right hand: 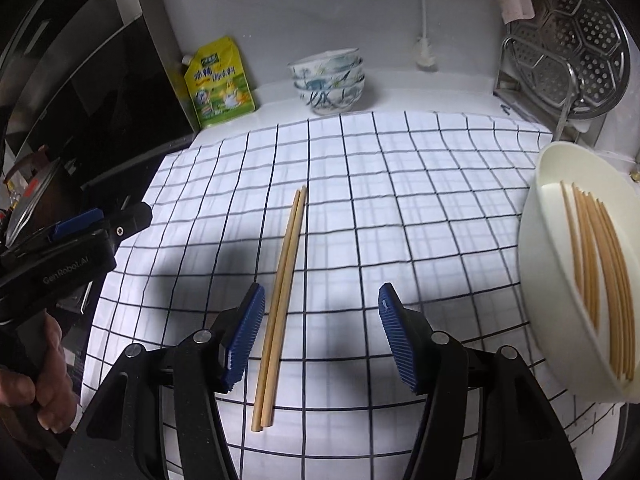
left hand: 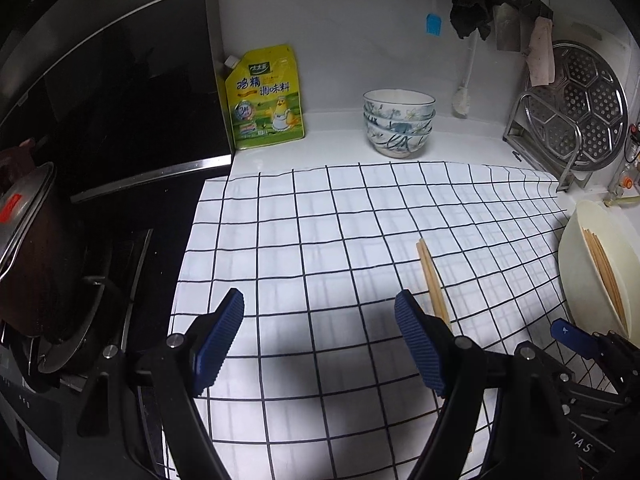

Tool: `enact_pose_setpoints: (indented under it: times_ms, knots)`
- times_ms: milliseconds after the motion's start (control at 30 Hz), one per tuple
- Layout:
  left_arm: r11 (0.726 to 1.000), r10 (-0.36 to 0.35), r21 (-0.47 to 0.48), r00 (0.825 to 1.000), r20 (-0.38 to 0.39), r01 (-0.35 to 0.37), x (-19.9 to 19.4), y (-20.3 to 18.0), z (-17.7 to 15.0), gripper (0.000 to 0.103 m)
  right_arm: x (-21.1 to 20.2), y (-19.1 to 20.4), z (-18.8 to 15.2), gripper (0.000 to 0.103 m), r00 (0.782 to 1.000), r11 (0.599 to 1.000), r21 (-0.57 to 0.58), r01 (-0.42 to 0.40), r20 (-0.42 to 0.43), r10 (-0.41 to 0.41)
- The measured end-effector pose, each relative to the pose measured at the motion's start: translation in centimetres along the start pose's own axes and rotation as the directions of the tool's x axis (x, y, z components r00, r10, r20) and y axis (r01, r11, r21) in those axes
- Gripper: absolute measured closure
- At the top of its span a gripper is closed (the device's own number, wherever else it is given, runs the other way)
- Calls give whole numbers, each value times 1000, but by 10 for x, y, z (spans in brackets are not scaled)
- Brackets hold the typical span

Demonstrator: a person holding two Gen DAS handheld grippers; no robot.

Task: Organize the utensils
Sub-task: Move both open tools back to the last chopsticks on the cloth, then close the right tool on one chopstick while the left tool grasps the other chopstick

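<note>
A pair of wooden chopsticks [right hand: 282, 296] lies side by side on the checked cloth [right hand: 400, 216], between my right gripper's fingers, close to the left finger. My right gripper [right hand: 322, 332] is open and empty, held low over the cloth. A cream tray [right hand: 536, 240] at the right holds several more chopsticks [right hand: 600, 276]. My left gripper [left hand: 320, 344] is open and empty over the cloth; the loose chopsticks [left hand: 432, 280] lie just beyond its right finger. The tray [left hand: 576, 264] shows at the right edge there.
A stack of patterned bowls [left hand: 398, 122] and a yellow seasoning pouch [left hand: 266, 98] stand at the back by the wall. A steel steamer rack [left hand: 576, 108] stands at back right. A stove with a lidded pot [left hand: 28, 248] lies to the left.
</note>
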State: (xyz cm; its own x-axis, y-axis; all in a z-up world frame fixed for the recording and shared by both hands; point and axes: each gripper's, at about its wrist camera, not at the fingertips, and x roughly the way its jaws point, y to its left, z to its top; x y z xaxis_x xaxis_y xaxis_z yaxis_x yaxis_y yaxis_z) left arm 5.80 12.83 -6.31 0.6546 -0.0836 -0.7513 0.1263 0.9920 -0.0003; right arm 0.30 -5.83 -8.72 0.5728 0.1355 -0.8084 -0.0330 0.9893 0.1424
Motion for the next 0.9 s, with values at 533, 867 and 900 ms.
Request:
enact_pose_setpoints:
  times_ms: [533, 867, 900]
  knots:
    - [1000, 6, -7, 999, -44, -7, 15, 9, -15, 27, 48, 5, -20, 46, 995, 1000, -5, 15, -97, -15]
    - [1000, 6, 0, 998, -61, -6, 23, 8, -15, 27, 61, 14, -22, 46, 993, 996, -65, 53, -102, -60]
    - [1000, 6, 2, 998, -64, -5, 24, 7, -15, 27, 62, 16, -22, 46, 993, 996, -76, 54, -101, -61]
